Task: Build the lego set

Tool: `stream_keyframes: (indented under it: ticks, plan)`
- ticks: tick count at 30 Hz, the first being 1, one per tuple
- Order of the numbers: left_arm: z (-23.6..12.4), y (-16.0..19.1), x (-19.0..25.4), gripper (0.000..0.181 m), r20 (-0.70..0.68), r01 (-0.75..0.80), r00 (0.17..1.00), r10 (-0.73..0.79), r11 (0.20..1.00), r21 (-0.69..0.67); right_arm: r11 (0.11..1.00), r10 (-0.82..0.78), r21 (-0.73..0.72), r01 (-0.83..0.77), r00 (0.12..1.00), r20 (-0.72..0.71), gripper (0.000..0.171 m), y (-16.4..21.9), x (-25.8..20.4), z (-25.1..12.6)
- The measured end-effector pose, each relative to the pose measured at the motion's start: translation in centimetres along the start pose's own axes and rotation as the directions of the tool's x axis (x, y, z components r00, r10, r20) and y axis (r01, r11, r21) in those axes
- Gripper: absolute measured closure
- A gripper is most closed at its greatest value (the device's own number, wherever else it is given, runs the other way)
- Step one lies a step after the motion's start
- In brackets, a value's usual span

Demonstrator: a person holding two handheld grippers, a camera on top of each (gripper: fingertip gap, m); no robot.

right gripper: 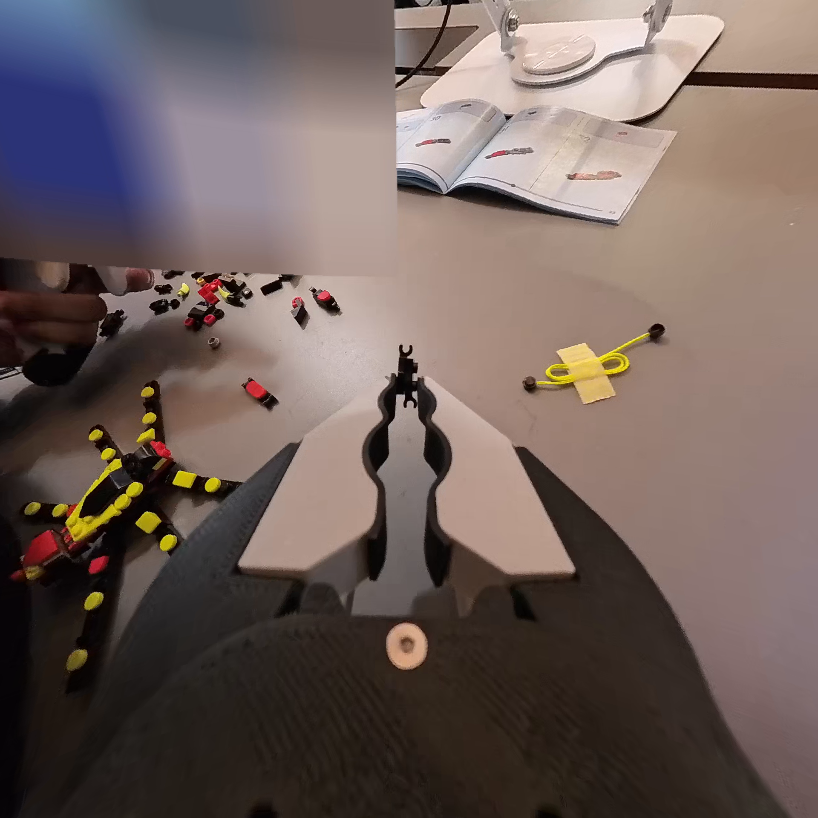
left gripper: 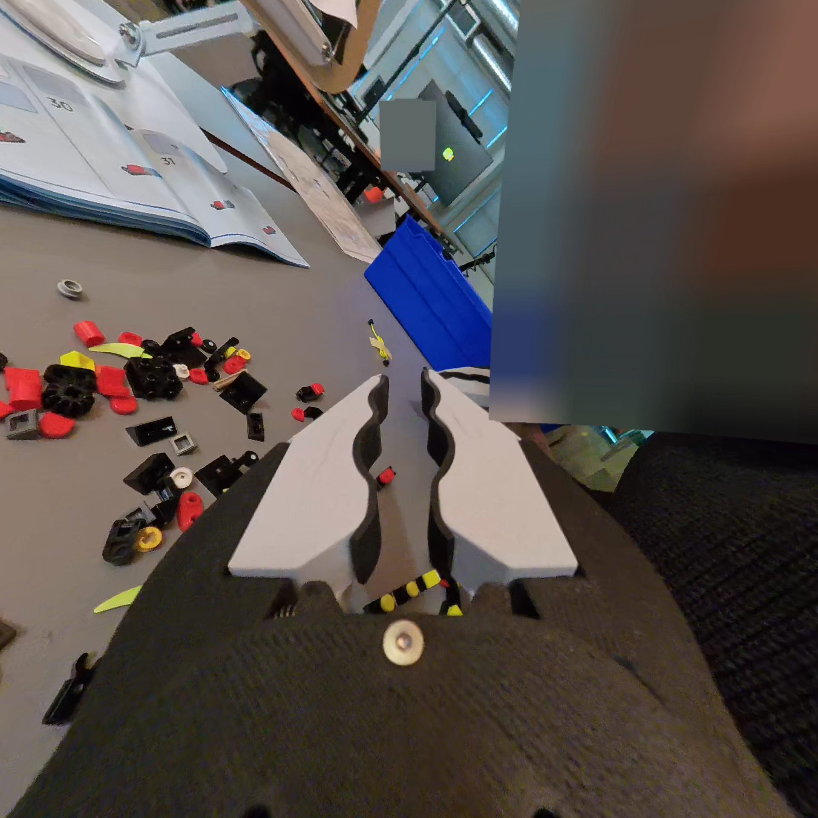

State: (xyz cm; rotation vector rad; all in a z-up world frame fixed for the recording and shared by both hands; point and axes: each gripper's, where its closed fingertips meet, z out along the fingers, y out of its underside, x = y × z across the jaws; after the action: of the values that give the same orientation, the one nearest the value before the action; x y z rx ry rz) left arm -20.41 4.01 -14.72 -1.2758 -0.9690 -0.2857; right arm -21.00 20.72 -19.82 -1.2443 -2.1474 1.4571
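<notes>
Lego model [right gripper: 102, 513], black with yellow studs and a red nose, is seen lying on the grey bench [right gripper: 619, 442], near left of the right gripper [right gripper: 406, 385]. A small black clip piece [right gripper: 406, 369] is pinched at the tips of the right fingers [right gripper: 469, 478], which are closed narrow on it and angled down over the bench. A yellow cord with taped loop [right gripper: 588, 367] is seen to the right, well apart. Left gripper [left gripper: 405, 389] is held tilted over the bench, fingers [left gripper: 318, 487] parted by a narrow gap, nothing held; a red-and-black piece [left gripper: 385, 477] on the bench is seen through the gap. Loose red, black and yellow pieces [left gripper: 150, 376] are scattered farther left. An open instruction booklet [right gripper: 531, 159] is laid farther back, with a white stand base [right gripper: 664, 66] behind it and a blue bin [left gripper: 425, 287] off the bench edge.
</notes>
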Motion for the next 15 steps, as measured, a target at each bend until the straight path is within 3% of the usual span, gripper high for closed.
stream_keyframes:
  ticks: [15]
  plan:
    - [0.04,0.02,-0.2,0.167,0.005,0.0,1.0,0.0,1.0,-0.001,1.0,0.019,-0.01,-0.019,1.0,0.007,0.164,0.06,0.08,0.19]
